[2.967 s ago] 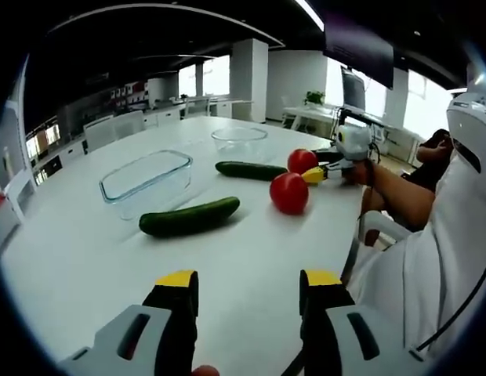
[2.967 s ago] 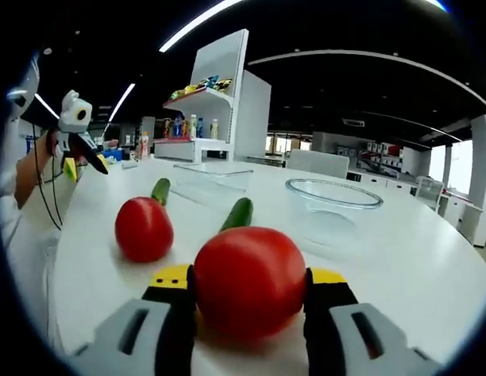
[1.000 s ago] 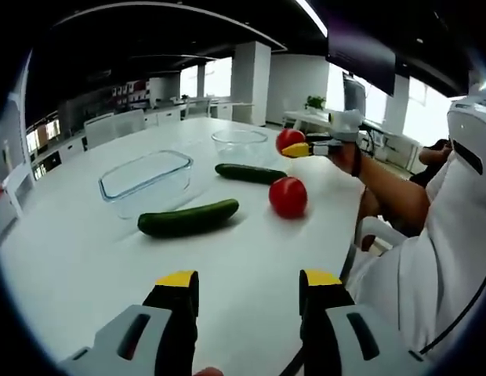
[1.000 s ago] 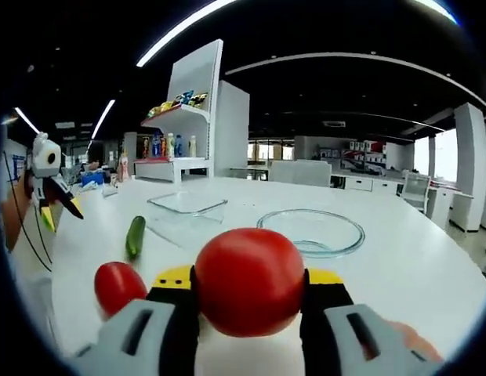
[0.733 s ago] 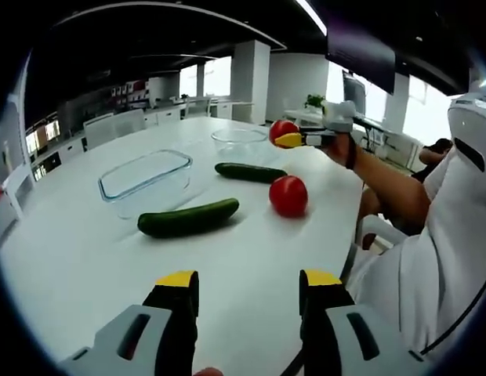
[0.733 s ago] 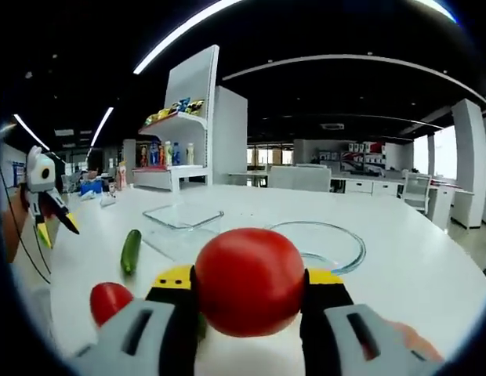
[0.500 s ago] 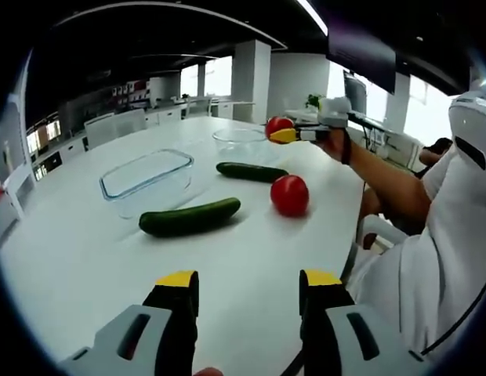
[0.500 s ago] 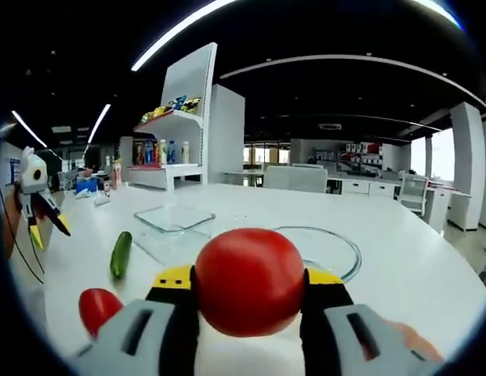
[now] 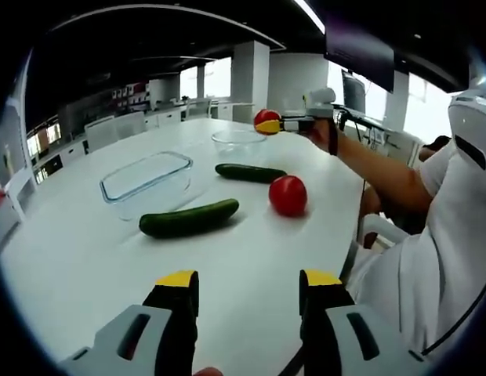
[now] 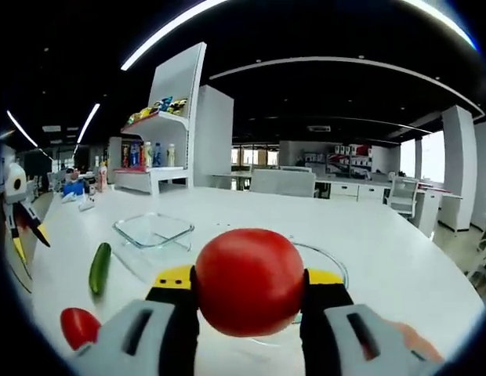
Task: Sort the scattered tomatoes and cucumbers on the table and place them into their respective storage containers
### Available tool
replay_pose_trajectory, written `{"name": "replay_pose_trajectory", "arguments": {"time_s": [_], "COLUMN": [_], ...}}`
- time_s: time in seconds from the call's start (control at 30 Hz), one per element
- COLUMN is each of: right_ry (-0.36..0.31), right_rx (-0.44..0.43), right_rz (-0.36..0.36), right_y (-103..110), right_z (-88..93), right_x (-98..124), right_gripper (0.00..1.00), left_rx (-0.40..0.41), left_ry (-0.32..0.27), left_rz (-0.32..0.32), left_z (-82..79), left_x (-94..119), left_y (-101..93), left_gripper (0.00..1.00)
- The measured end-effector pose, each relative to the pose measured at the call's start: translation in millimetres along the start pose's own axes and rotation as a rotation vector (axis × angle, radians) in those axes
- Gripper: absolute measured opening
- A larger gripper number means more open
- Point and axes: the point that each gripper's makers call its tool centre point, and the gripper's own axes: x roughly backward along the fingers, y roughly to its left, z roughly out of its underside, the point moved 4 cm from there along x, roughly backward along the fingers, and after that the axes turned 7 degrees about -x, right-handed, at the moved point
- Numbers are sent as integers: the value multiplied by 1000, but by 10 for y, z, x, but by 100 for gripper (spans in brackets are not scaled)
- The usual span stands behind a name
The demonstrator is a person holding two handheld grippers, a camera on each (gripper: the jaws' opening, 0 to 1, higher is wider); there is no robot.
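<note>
1. We see bright daylight from the windows (image 9: 419,110) beyond the table (image 9: 86,251).
2. We see ceiling light strips (image 10: 157,39) glowing above the table.
3. We see fisheye bending at the edges.

No readable text, label, brand, number or sign anywhere in either view. Packaging on the distant shelf (image 10: 153,119) in the right gripper view too small and blurred to make out. Red panels on the far wall (image 10: 346,159) likewise illegible.
</note>
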Motion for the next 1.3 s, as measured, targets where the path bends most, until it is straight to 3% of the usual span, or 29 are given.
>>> {"name": "replay_pose_trajectory", "arguments": {"time_s": [0.17,0.33,0.4,0.93,1.1,1.2,1.3], "right_ry": [-1,-12,-5,62,81,100,108], "right_rx": [-2,-44,-98,5,-19,-84,-65], "right_rz": [7,29,19,90,96,93,107], "right_y": [-28,-83,-77,-262,-359,-403,-414], "right_z": [-21,-12,9,120,158,185,211], "right_x": [-144,-317,-405,-769,-905,-983,-1008], "right_gripper": [49,49,49,49,49,49,49], "left_rx": [-2,-2,-6,-23,-29,-23,-25], "left_ry": [4,7,6,21,19,28,35], "left_rz": [-1,1,3,3,6,1,0], "left_z": [6,5,-2,-4,-22,0,7], "left_x": [-4,-22,-24,-26,-14,-19,-28], "left_y": [-5,-6,-15,-21,-38,-24,-24], "left_gripper": [51,51,51,51,51,51,51]}}
